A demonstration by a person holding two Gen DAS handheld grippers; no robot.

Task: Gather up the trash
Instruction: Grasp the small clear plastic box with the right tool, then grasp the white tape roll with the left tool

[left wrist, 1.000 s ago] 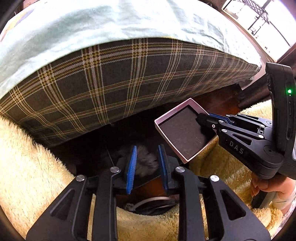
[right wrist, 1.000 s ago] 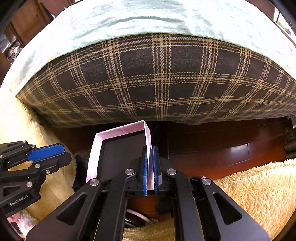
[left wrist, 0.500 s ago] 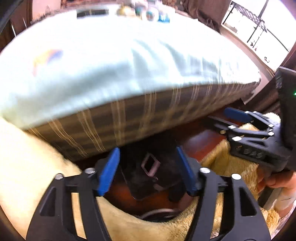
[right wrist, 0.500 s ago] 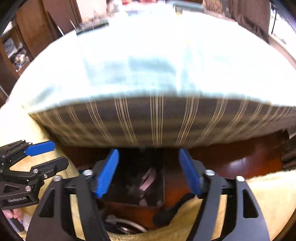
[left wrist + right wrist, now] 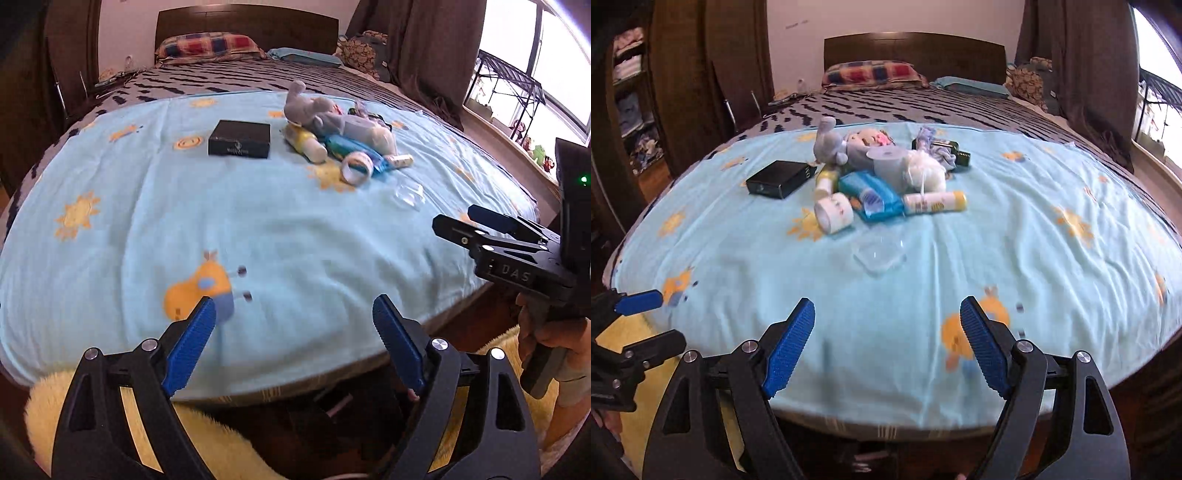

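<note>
A pile of items lies on the light blue blanket [image 5: 997, 229]: a black box [image 5: 781, 178], a grey plush toy [image 5: 834, 146], a tape roll [image 5: 834, 213], a blue packet [image 5: 875, 201], a yellow-white tube [image 5: 934, 202] and a clear plastic tub [image 5: 879, 254]. The same black box [image 5: 239, 144], tape roll [image 5: 356, 168] and clear tub [image 5: 408, 195] show in the left wrist view. My left gripper [image 5: 291, 347] hangs over the bed's near edge, its jaws opening with nothing between them. My right gripper [image 5: 886, 347] is open and empty, well short of the pile.
A fluffy yellow rug [image 5: 221, 450] lies on the floor below the bed edge, with a dark gap beside it. A person's hand [image 5: 565, 339] holds the right gripper [image 5: 454, 218]. A dark wardrobe [image 5: 683, 74] stands left, curtains and a window right.
Both grippers have risen from the dark spot under the bed edge and tilted up to face the bed top. Both jaws opened; the pink-rimmed box and grey fluff are out of them.
</note>
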